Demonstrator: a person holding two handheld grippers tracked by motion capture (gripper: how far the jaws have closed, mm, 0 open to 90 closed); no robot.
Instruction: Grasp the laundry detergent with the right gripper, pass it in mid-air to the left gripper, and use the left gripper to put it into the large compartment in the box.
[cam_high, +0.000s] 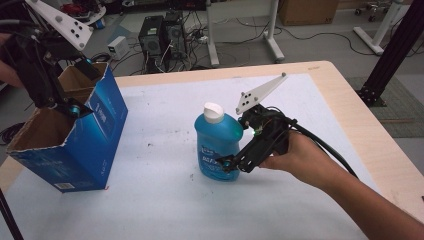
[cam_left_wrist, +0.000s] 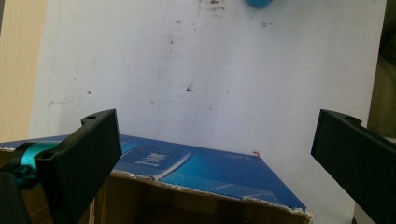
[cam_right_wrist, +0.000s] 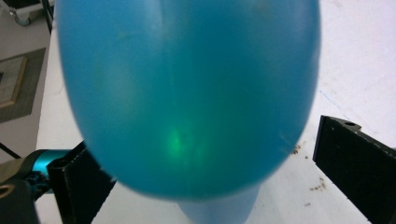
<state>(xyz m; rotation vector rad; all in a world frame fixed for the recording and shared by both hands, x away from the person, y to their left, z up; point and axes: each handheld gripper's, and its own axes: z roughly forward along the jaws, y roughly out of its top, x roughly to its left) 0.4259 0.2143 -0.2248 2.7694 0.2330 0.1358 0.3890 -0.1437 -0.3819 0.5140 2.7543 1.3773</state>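
**Blue bottle between spread jaws, box at the left edge**

Near the middle of the white table cover (cam_high: 165, 200) stands the blue plastic bottle with a white cap (cam_high: 218, 145), upright. The right gripper (cam_high: 231, 163) is low at the bottle's right side, held by the person's right hand (cam_high: 295, 157). In the right gripper view the bottle (cam_right_wrist: 187, 93) is very close and lies between the two black jaws. The jaws are spread wide; the right one stands clearly apart from the bottle wall, and the left one is partly hidden behind it, so I cannot tell if it touches.

At the left edge of the table is the open blue cardboard box (cam_high: 102, 145), with its mouth upward and a torn upper rim. The left gripper (cam_high: 75, 107) hangs over this opening, just above the rim. In the left gripper view its jaws are also wide apart with nothing between them, and the box rim (cam_left_wrist: 210, 196) passes below them.

Between the box and the bottle the white cover is free, with some small dark crumbs only. The right part of the table, towards the wooden border (cam_high: 360, 130), is open too.
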